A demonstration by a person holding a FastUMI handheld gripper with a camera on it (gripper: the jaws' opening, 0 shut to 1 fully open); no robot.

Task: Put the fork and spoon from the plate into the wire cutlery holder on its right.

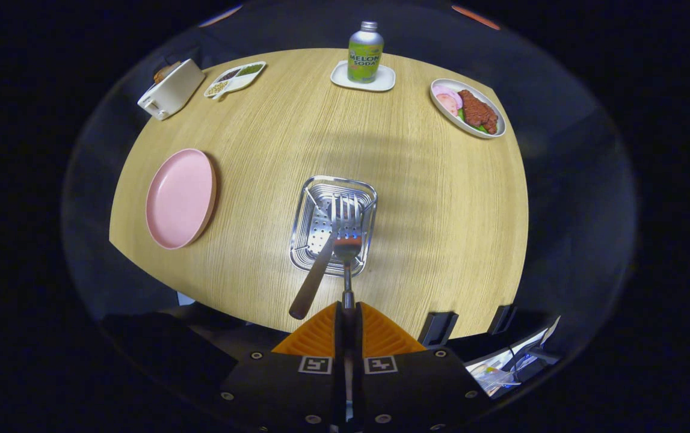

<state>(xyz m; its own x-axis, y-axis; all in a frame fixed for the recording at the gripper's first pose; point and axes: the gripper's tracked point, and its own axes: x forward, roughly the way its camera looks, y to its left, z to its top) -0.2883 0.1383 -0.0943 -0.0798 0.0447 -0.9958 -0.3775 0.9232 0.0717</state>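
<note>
The claw (348, 313) is closed tight on the thin metal handle of the fork (346, 231), both fingers pressing on it, so the fork points straight ahead with its tines hanging over the wire cutlery holder (332, 224). Inside that holder a spoon (314, 273) already leans, its dark wooden handle slanting out over the near rim, just left of the fork. The pink plate (180, 198) lies to the holder's left on the tabletop (429, 204) with nothing on it, so the fork looks like the last piece to go in. The main risk, as I judge it, is the release: the fork is gripped far back on its handle, and if the fingers part while the tines sit above the rim instead of within the basket, it could tip outward and clatter onto the wood. The fork could also knock the leaning spoon on the way down and lever it out. Beyond stand a soda bottle (365, 52) on a coaster and a dish of food (468, 108), well clear.
</note>
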